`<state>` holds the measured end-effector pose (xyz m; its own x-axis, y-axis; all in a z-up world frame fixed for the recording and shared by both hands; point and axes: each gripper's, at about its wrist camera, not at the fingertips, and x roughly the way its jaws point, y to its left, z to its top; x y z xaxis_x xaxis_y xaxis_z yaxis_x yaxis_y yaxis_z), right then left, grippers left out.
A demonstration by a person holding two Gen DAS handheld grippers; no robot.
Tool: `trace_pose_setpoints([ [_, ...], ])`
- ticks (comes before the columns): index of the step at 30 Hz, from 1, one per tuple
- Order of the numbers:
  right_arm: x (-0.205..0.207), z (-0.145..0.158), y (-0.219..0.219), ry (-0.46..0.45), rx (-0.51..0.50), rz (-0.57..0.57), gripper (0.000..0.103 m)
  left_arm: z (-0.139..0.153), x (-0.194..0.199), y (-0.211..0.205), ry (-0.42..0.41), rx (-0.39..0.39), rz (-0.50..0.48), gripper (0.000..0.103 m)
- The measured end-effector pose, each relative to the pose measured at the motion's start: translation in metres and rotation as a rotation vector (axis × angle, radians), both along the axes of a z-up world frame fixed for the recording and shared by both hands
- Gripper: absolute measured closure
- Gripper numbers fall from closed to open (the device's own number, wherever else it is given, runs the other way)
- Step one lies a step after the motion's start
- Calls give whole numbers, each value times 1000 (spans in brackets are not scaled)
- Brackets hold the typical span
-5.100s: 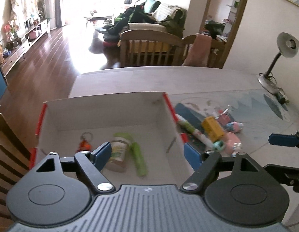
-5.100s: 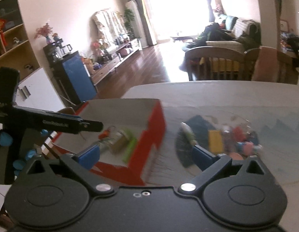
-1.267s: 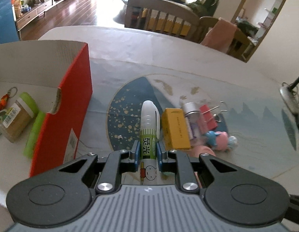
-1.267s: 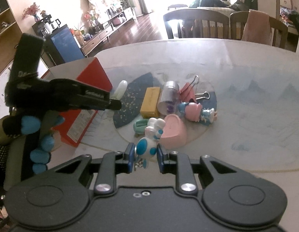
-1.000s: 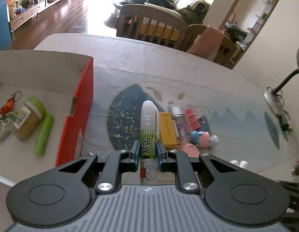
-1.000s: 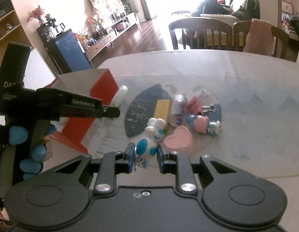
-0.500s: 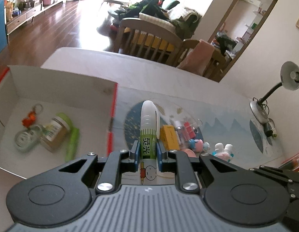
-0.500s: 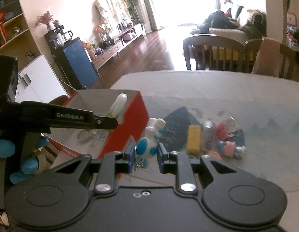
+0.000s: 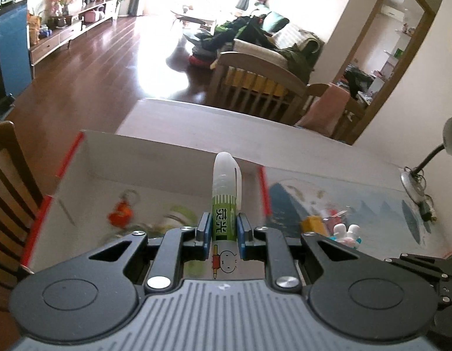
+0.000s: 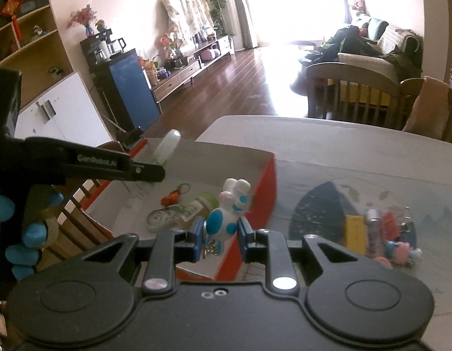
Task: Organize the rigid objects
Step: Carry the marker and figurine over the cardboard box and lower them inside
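Observation:
My left gripper (image 9: 223, 230) is shut on a white and green glue tube (image 9: 224, 196), held above the red-edged cardboard box (image 9: 173, 163). My right gripper (image 10: 220, 235) is shut on a white and blue rabbit figurine (image 10: 226, 219), hanging over the box's right red wall (image 10: 266, 187). That figurine also shows in the left wrist view as two white ears (image 9: 346, 229). Inside the box lie an orange keychain (image 10: 173, 196), a jar (image 10: 196, 207) and a round tin (image 10: 158, 219). The left gripper's arm (image 10: 88, 163) crosses the right wrist view.
On the round mat to the right of the box lie a yellow block (image 10: 354, 231), a small bottle (image 10: 372, 228), binder clips and a pink figurine (image 10: 401, 248). A desk lamp (image 9: 430, 158) stands at the table's far right. Wooden chairs (image 9: 9, 193) flank the table.
Both grippers have carried their objects leftward from the mat's pile to over the box. The box's inside now fills the lower left of both views.

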<state>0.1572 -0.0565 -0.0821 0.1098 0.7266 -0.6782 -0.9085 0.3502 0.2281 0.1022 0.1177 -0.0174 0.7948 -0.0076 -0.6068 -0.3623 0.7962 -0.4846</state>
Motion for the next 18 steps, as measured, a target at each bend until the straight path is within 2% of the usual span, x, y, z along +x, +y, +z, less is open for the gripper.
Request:
trace_pose_setpoints([
  [8,-22,-17,50,-24,-55,28,80,-22,-11,52,51,24,33,85],
  [18,-32,-60,100,-70,-179,18,80,-60,8,89,143,51,38,86],
])
